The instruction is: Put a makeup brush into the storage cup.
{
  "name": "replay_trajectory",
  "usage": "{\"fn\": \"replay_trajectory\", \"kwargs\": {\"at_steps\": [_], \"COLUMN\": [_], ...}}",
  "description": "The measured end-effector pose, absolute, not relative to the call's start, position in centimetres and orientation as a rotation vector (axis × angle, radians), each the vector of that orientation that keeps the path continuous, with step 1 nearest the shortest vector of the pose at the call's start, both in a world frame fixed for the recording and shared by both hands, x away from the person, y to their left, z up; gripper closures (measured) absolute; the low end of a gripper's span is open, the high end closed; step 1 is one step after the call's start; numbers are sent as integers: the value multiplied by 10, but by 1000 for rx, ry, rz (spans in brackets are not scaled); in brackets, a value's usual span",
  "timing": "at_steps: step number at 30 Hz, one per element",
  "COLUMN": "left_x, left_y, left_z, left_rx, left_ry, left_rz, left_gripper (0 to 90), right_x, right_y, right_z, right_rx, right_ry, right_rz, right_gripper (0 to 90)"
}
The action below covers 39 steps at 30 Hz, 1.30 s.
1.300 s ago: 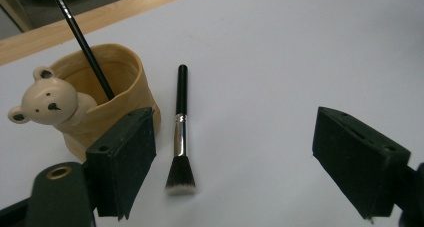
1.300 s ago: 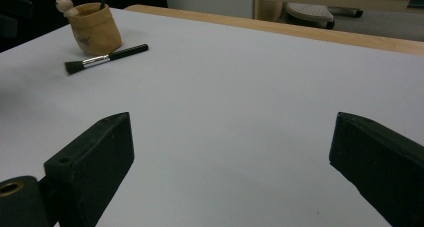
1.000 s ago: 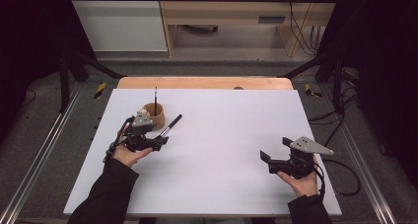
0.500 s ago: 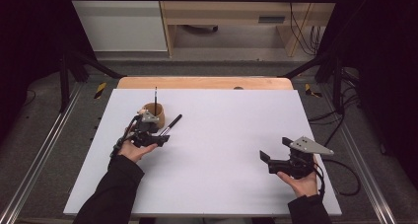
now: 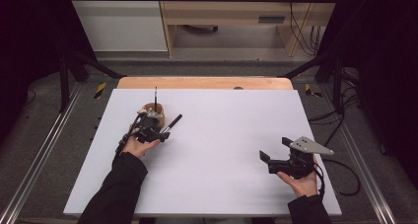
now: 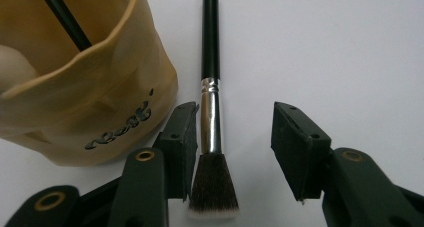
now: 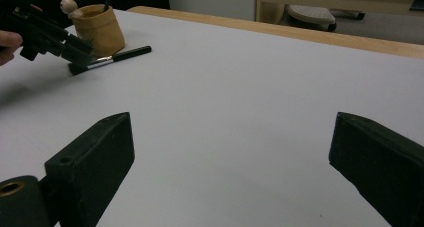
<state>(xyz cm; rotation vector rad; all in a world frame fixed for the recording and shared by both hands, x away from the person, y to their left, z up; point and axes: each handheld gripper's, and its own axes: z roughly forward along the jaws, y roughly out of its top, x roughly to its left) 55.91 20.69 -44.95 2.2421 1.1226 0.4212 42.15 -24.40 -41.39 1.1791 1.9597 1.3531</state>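
The left gripper (image 6: 232, 147) has just been closing; its jaws stand spread around the makeup brush (image 6: 212, 137), which lies between them beside the tan pouch (image 6: 85, 87). The right gripper (image 7: 230, 172), wide apart, holds nothing.

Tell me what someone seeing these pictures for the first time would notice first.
Most likely the makeup brush lying flat on the white table, between the jaws of the left tongs, which have just been closing; one jaw is right beside its silver ferrule, the other stands clear. Just beside it stands a tan pouch-like cup with a thin black handle sticking out. The right tongs wait open over bare table at the near right.
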Motion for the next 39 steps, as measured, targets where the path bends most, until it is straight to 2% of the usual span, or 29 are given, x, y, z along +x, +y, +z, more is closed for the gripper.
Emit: {"fn": "replay_trajectory", "kwargs": {"at_steps": [8,20,34,39], "left_x": [567,569,564,565], "left_y": [208,206,202,196], "left_z": [-457,-463,-460,-452], "left_rx": [2241,2259,2306,2314], "left_ry": [1157,1165,1115,1089], "left_rz": [423,406,386,391], "left_gripper": [579,754,758,677], "right_x": [422,422,421,422], "right_y": [-244,-243,-243,-243], "right_z": [-414,-414,-414,-414], "right_rx": [1179,1183,1177,1180], "right_ry": [1961,1958,1961,1961], "right_rz": [1352,1355,1358,1356], "right_gripper": [50,50,51,51]}}
